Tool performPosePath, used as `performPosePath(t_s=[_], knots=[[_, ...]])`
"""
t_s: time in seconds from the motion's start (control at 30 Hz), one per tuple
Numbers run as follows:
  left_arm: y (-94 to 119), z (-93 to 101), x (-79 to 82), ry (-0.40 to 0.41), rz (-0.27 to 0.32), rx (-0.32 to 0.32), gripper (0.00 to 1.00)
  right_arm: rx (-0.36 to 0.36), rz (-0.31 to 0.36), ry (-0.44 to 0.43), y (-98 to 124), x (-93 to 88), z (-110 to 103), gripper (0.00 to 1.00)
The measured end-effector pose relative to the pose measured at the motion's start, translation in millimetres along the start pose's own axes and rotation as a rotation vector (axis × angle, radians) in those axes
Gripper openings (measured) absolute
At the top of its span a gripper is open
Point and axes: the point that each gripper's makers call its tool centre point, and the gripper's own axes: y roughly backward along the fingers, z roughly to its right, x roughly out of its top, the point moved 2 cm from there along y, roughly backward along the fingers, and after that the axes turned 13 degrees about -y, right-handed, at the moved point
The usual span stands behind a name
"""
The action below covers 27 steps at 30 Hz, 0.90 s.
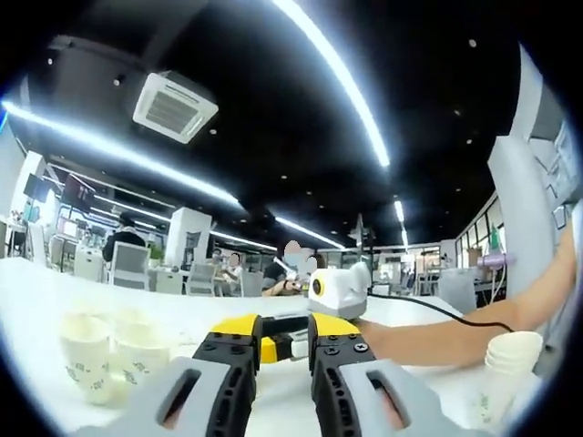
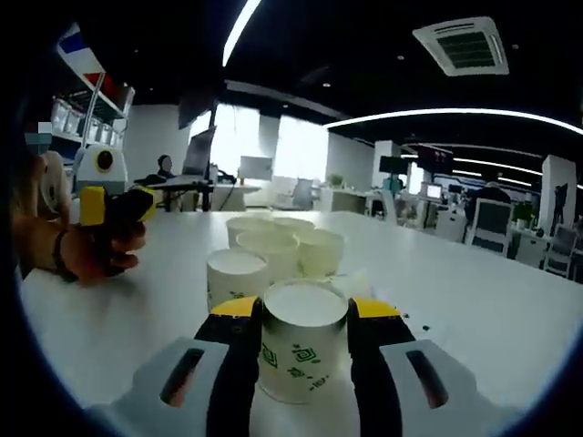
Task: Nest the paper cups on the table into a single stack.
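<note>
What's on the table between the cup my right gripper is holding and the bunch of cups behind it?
Nothing: in the right gripper view, the held cup sits just before the cluster of cups on the bare white table.

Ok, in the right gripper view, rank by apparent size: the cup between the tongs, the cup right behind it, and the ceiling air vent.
1. Cup between the right tongs: largest, though nearness to the camera inflates it.
2 and 3. Cup behind it and ceiling vent: they look roughly alike, too close to rank.
</note>
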Motion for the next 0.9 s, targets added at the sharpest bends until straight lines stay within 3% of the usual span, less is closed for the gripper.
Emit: performPosePath(t_s=[0.17, 0.27, 0.33, 0.47, 0.53, 0.73, 0.9], knots=[[0, 1.7, 2.1, -0.008, 0.003, 0.007, 0.19, 0.004, 0.003, 0.014, 6, 6.3, -4, 0.4], [-1, -4.3, -1.2, -0.019, -0.013, 0.019, 0.29, 0.017, 0.014, 0.022, 15, 12.5, -9, 0.39], [0, -1.7, -3.4, -0.019, -0.025, 0.016, 0.25, 0.029, 0.022, 0.034, 23, 16.6, -17, 0.39], [0, 6.7, -3.0, 0.019, -0.015, -0.011, 0.26, 0.06, 0.034, 0.044, 38, 21.7, -25, 0.39], [0, 7.0, -2.5, 0.03, 0.001, -0.016, 0.33, 0.083, 0.038, 0.041, 51, 19.1, -40, 0.39], [-3, 8.4, -10.9, 0.038, -0.034, -0.034, 0.44, 0.17, 0.032, 0.026, 80, 9.0, -66, 0.39], [1, 8.3, -6.9, 0.016, -0.026, -0.009, 0.44, 0.236, -0.003, 0.035, 100, -9.2, -92, 0.39]])
